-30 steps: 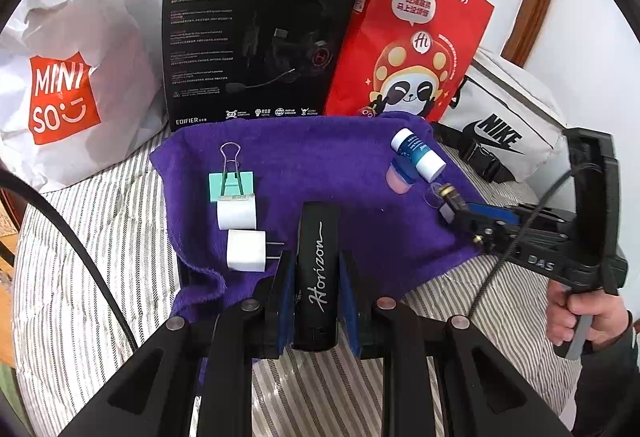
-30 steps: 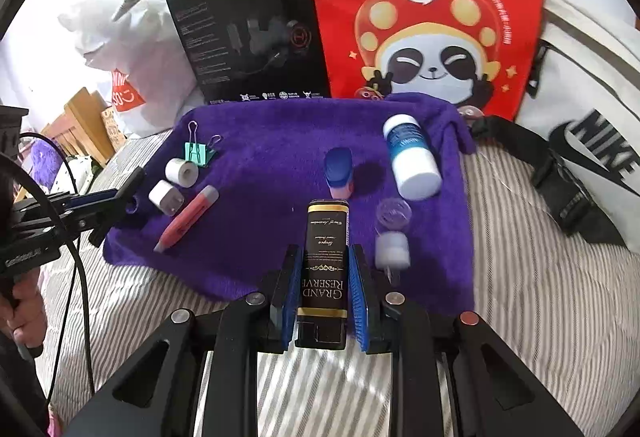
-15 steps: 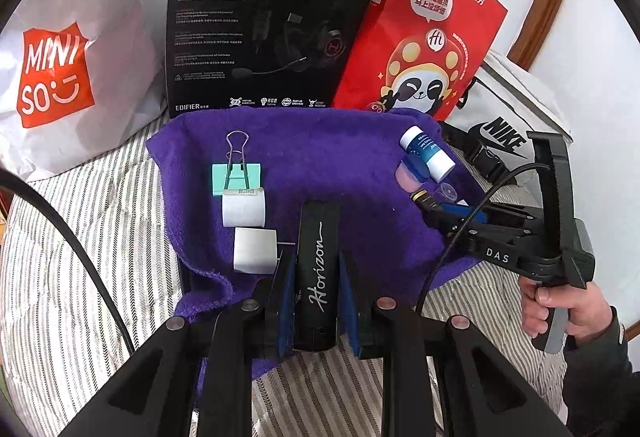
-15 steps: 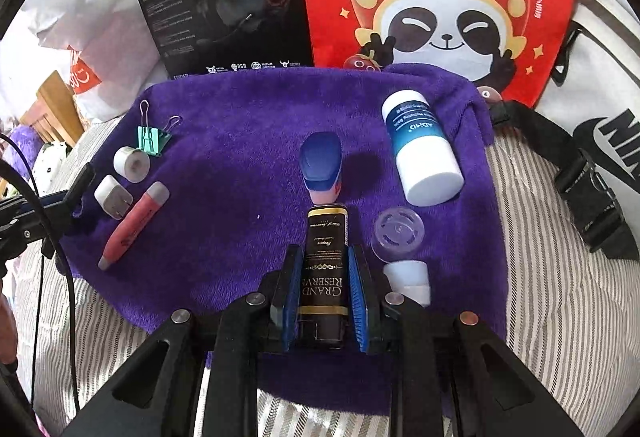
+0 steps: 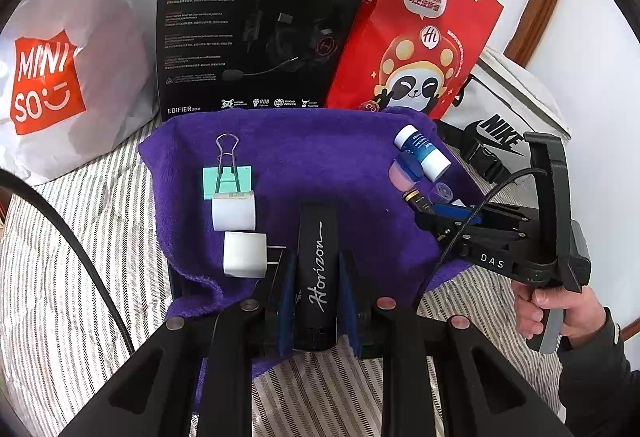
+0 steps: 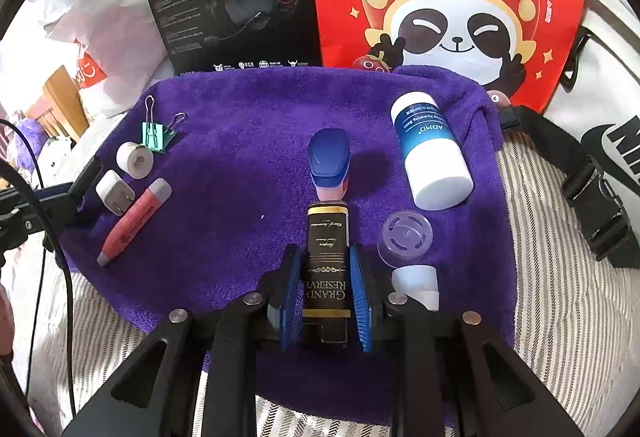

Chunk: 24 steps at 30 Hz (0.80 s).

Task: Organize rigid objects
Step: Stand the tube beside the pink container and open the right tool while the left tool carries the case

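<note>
My left gripper (image 5: 318, 261) is shut on a black case lettered "Horizon" (image 5: 318, 237), low over the near edge of the purple towel (image 5: 320, 145). A white plug (image 5: 245, 254), a white tape roll (image 5: 234, 212) and a green binder clip (image 5: 227, 181) lie just left of it. My right gripper (image 6: 326, 257) has its jaws opening around a black-and-gold "Grand Reserve" box (image 6: 326, 249). The box lies on the towel, thin gaps show beside both pads, and its tip touches a pink bottle with a blue cap (image 6: 329, 161).
A blue-and-white bottle (image 6: 430, 153), a clear cap (image 6: 405, 237) and a red pen-shaped tube (image 6: 136, 221) also lie on the towel. A black headset box (image 5: 260, 21), a red panda bag (image 5: 416, 37), a white Miniso bag (image 5: 60, 77) and a Nike bag (image 5: 504, 125) stand behind. A hand (image 5: 556, 313) grips the right gripper's handle.
My right gripper came down and forward over the towel with the black-and-gold box, whose tip now meets the pink bottle. Its pads have spread slightly. My left gripper keeps its grip, hardly moved.
</note>
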{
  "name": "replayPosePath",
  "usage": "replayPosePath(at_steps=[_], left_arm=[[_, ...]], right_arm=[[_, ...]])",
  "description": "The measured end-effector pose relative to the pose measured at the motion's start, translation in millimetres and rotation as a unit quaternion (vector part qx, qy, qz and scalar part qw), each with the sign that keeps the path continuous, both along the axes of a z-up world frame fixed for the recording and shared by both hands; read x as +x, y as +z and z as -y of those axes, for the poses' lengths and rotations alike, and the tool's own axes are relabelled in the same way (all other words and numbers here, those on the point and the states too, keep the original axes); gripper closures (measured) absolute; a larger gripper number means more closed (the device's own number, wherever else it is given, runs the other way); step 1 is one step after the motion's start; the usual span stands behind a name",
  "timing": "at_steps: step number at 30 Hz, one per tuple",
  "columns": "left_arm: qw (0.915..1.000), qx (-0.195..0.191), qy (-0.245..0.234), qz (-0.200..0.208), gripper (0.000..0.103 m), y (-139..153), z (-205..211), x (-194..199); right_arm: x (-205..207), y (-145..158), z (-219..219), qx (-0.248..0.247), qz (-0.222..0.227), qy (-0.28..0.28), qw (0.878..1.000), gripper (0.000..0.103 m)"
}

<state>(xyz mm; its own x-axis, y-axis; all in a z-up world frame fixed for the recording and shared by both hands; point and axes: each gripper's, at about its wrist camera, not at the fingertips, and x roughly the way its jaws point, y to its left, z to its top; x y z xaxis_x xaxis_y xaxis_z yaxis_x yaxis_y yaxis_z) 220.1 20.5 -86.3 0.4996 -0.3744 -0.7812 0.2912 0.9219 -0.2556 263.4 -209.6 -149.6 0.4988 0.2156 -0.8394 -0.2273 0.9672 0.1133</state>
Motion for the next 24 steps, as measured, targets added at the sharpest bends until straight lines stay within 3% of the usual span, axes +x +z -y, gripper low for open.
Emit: replayPosePath(at_steps=[12,24], left_arm=[[0.9999,0.013,-0.004,0.0,0.082,4.8,6.7,-1.8],[0.9992,0.03,-0.017,-0.022,0.082,-10.1,25.7,31.1]], right_arm=[[-12.2,5.6,8.3,0.016,-0.003,-0.009,1.0,0.075],[-24.8,14.5,16.8,0.021,0.004,-0.012,1.0,0.075]])
